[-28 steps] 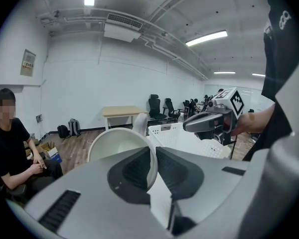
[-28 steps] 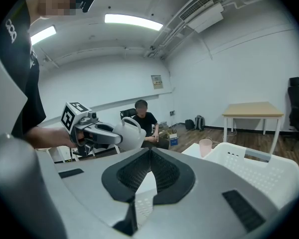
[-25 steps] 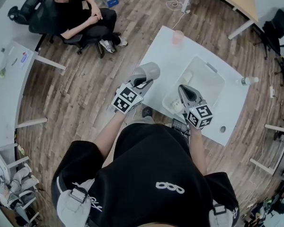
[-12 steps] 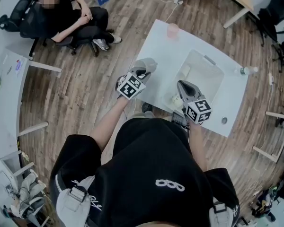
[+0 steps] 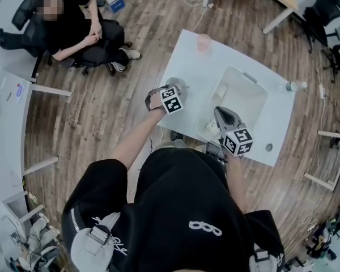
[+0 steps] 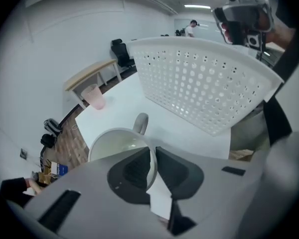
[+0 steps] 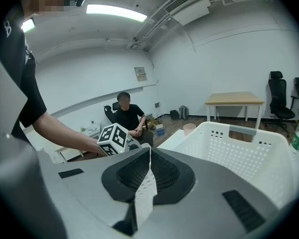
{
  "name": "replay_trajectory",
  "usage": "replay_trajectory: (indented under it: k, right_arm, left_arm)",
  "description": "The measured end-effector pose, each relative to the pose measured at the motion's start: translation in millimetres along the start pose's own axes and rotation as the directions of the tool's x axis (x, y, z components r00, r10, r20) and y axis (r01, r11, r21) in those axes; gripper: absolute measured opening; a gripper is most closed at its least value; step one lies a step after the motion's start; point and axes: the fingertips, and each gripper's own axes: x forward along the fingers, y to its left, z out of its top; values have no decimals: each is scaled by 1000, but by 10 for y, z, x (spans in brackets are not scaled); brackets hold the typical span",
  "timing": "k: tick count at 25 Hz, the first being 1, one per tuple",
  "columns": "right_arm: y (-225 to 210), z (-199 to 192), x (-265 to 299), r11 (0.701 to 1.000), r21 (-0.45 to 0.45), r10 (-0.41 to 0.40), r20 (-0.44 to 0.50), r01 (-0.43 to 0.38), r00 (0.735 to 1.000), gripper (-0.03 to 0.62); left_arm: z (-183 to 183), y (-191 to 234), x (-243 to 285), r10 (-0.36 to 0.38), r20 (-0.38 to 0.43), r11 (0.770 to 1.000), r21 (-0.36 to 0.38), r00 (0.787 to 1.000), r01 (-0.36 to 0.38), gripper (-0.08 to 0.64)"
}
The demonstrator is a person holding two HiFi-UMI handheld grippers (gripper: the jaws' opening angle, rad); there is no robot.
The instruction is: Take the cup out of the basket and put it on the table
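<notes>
My left hand-held gripper (image 6: 151, 156) pinches the wall of the cup (image 6: 114, 146), one jaw inside and one outside. The cup is out of the basket (image 6: 204, 83), mouth up, low over the tabletop (image 6: 119, 111) beside the basket. I cannot tell whether its base touches. My right hand-held gripper (image 7: 149, 153) is clenched on the basket's rim, steadying it. To finish well, I judge I should lower straight down with the cup level, then release and lift clear without catching the rim. The tabletop's edge looks close, so I would set it well inboard.
</notes>
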Motion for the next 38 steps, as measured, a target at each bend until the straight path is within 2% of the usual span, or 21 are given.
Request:
replay_trajectory:
  k: [6,10,19,24,31,34,38]
  right_arm:
    - [-42,-20,-13,999,22,-24,8,23,1000,26]
    - [-71,-40,-23,999,36,-34,15,34,999,26]
    - [-51,-79,-62,997,56,-51,23,49,998,26]
    - [-48,-34,-124,997,50,-57,29,56,998,26]
    - [-78,-13,-205,998,42,-56,32,54,998,26]
    - [-121,-12,-247,998,36,-49,33,48,998,26]
    - [-169,2,-284,999,29,-34,31,33,999,26]
  left_arm:
    - [-54,-8,241,-35,-147,988,142,989,56,40]
    - [-153,-13,357,-41,-234,976,200,971,89,40]
    - [-128,38,402,-25,-249,969,231,968,85,51]
    - [-83,45,353,7,-208,970,241,978,44,52]
    - [115,76,48,61,-89,975,218,994,-40,61]
    - [242,104,-216,113,-6,980,167,994,-110,61]
    - [402,84,-638,168,124,985,25,978,-173,54]
